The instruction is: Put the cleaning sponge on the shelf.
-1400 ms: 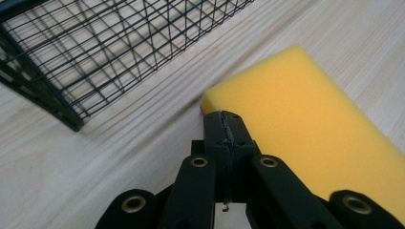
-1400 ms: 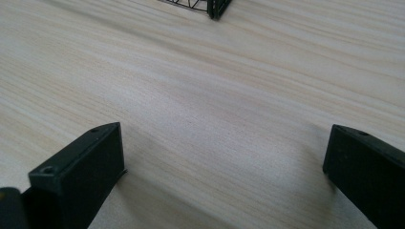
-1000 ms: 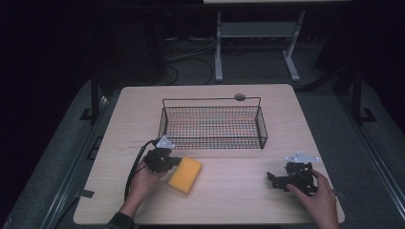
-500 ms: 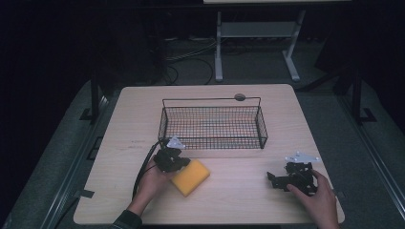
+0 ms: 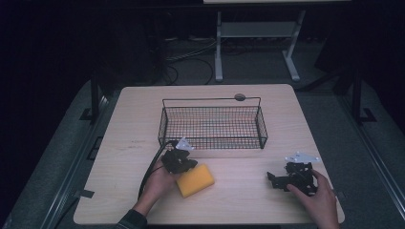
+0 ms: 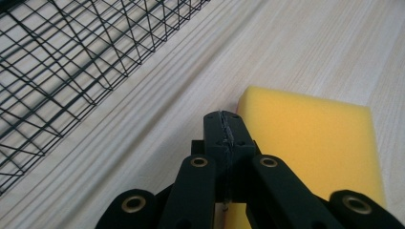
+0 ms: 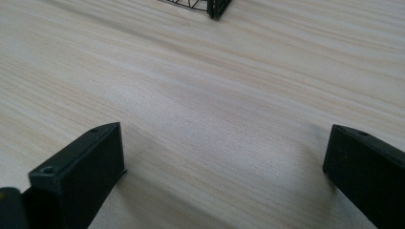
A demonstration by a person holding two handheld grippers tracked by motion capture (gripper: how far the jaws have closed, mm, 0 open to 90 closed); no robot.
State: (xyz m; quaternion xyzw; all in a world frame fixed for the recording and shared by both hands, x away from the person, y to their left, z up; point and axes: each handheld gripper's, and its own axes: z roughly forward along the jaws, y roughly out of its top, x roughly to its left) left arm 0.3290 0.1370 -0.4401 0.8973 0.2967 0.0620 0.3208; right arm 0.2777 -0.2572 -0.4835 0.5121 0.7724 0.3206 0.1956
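Since the earlier frame the left gripper [image 5: 187, 165] has shifted up-table and right, twd the wire basket [image 5: 212, 123], and the yellow sponge [image 5: 195, 180] has slid w/ it and turned; right gripper [image 5: 276, 179] has not budged.

Left gripper: jaws fully closed on each other, nothing between them; closed tip sits at the sponge's near corner in the left gripper view [image 6: 224, 131], touching or just over it, can't tell which. Right gripper: jaws wide apart, empty, resting low over bare table [image 7: 200, 95] at the near right.

Sponge lies flat on the table, just in front of the basket's front wall, outside it. Basket looks empty.

Judgement: step in hand appears to be nudging the sponge w/ the closed tip, likely to square it up for a pick. To do it well: keep tip low and against the sponge edge, push slow so the foam slides not rolls, stop short of the basket wire. For a lift, jaws must open first and straddle the narrow side
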